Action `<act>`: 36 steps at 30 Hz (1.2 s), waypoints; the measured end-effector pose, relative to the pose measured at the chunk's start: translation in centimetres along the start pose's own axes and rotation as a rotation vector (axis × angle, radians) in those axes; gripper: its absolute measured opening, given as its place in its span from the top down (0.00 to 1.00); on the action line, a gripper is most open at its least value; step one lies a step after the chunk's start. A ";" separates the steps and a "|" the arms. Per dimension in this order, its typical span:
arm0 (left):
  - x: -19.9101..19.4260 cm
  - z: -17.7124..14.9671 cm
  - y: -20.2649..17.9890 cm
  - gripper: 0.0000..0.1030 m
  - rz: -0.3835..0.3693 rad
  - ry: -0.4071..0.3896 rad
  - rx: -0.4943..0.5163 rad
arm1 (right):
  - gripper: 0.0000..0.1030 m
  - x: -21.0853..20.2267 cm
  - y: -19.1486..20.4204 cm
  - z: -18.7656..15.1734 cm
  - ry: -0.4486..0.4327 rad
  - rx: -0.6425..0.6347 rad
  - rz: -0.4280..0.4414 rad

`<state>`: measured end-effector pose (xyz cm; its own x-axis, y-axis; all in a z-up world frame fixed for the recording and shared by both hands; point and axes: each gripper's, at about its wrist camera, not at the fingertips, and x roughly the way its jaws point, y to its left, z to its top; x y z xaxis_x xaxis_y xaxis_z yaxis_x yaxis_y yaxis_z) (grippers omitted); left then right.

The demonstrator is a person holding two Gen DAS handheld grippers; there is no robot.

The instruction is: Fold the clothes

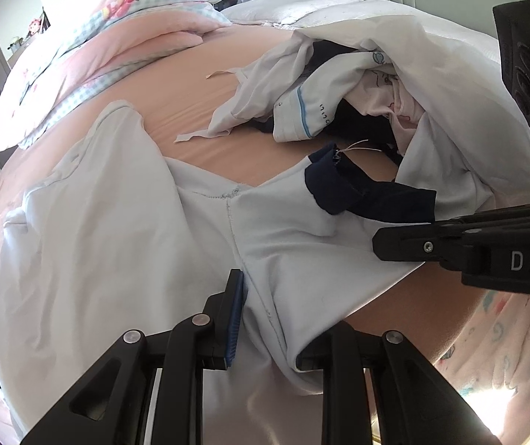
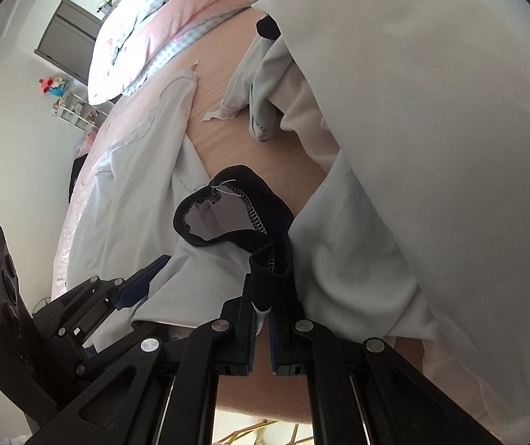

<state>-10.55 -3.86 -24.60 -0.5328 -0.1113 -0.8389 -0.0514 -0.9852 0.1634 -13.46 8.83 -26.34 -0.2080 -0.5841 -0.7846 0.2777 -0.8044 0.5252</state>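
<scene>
Pinched fabric fills the foreground of both wrist views. Left tool (image 1: 265, 319) stands narrow, its blue pad pressed against a bunched ridge of the pale blue-white garment (image 1: 116, 230); the far finger is covered by cloth, so the grip is read from the ridge running between the fingers. Right tool (image 2: 261, 315) is fully closed on the navy cuff (image 2: 265, 259) of the garment's sleeve, with the cuff opening standing up just ahead of its fingertips. The garment lies on the peach bed sheet (image 1: 191, 85), spreading ahead and to the left of the left tool, its long axis running from the tools away toward the pink quilt (image 1: 124, 40). The sleeve branches to the right of the left tool, its cuff end pointing toward the right tool, which enters the left wrist view from the right edge and sits just beside the sleeve. A heap of unfolded white clothes (image 1: 394, 85) lies ahead and right of both tools, touching or overlapping the sleeve area. Judgement: the right tool is nearer the sleeve end, so carrying the sleeve across the body toward the left tool is the likely fold; snagging the adjacent heap is the risk.
</scene>
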 end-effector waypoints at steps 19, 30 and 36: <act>-2.2 0.8 3.9 0.29 -0.145 -0.036 -0.154 | 0.70 -3.4 3.0 1.1 0.063 -0.196 -0.096; -4.7 2.5 5.4 0.29 -0.145 -0.107 -0.110 | 0.57 -3.9 5.0 5.6 0.065 -0.230 0.033; -4.6 3.1 6.4 0.29 -0.088 -0.144 -0.092 | 0.57 -1.8 4.8 6.8 0.116 -0.210 0.061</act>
<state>-11.06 -9.21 -18.13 -0.6454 -0.0111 -0.7638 -0.0292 -0.9988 0.0392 -18.10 5.31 -20.20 -0.0797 -0.6046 -0.7925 0.4781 -0.7208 0.5018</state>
